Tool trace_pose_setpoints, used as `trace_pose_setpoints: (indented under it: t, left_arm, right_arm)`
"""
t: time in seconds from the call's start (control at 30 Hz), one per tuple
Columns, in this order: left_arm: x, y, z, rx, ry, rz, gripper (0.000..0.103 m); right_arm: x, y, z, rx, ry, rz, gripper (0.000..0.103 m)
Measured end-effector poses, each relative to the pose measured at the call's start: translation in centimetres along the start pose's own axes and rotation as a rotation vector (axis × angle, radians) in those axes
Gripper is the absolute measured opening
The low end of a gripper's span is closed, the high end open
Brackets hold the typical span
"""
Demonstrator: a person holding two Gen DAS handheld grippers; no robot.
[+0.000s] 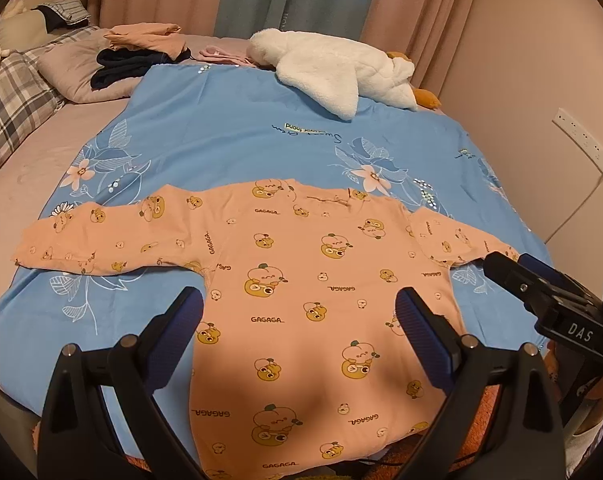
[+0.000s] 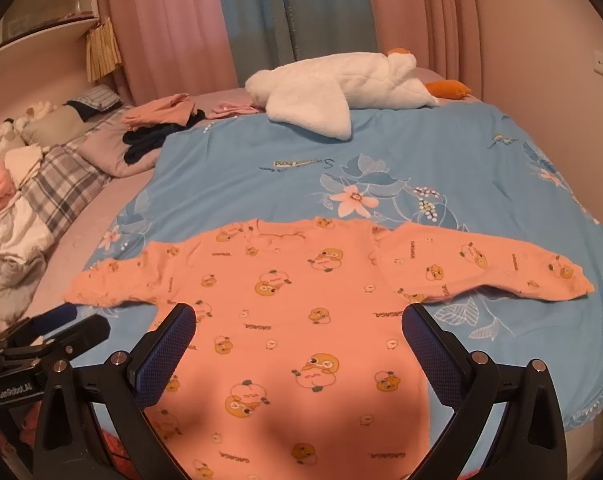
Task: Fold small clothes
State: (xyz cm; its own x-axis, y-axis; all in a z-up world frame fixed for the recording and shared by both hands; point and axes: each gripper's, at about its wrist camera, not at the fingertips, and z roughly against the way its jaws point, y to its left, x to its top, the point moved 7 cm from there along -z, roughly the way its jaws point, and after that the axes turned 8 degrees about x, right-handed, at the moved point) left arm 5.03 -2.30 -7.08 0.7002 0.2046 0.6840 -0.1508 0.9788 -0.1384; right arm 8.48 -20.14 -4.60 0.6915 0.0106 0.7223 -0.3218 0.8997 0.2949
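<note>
A small peach long-sleeved shirt (image 1: 301, 280) with a duck print lies flat on a blue floral cover (image 1: 241, 128), both sleeves spread out sideways. It also shows in the right wrist view (image 2: 301, 320). My left gripper (image 1: 299, 312) is open and empty, hovering above the shirt's lower body. My right gripper (image 2: 299, 328) is open and empty above the same part. The right gripper (image 1: 541, 292) shows at the right edge of the left wrist view, and the left gripper (image 2: 53, 328) at the left edge of the right wrist view.
A white plush goose (image 1: 333, 68) lies at the far end of the blue cover (image 2: 421, 152). Folded peach and dark clothes (image 1: 141, 52) and plaid pillows (image 1: 13, 96) lie at the left. A wall with a socket strip (image 1: 585, 140) is at the right.
</note>
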Motion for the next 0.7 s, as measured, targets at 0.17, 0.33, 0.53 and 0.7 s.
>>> trace_pose_setpoints:
  t: [0.17,0.33,0.53,0.7]
  left_arm:
    - [-0.02,-0.15,0.06,-0.008,-0.004,-0.008,0.097]
    - [0.04,-0.34,0.0,-0.007,-0.01,-0.017,0.097]
    - [0.09,-0.44,0.08,-0.018,-0.016,-0.021,0.097]
    - [0.14,-0.53,0.06,-0.032,-0.016,-0.019,0.097]
  right_arm:
    - [0.03,-0.01,-0.1,0.001,0.001,-0.005,0.102]
    - [0.03,-0.01,-0.1,0.004,0.0,-0.007,0.102]
    - [-0.11,-0.21,-0.18,0.008,-0.004,-0.021,0.102]
    - [-0.13,-0.48,-0.14,-0.004,-0.003,-0.033,0.102]
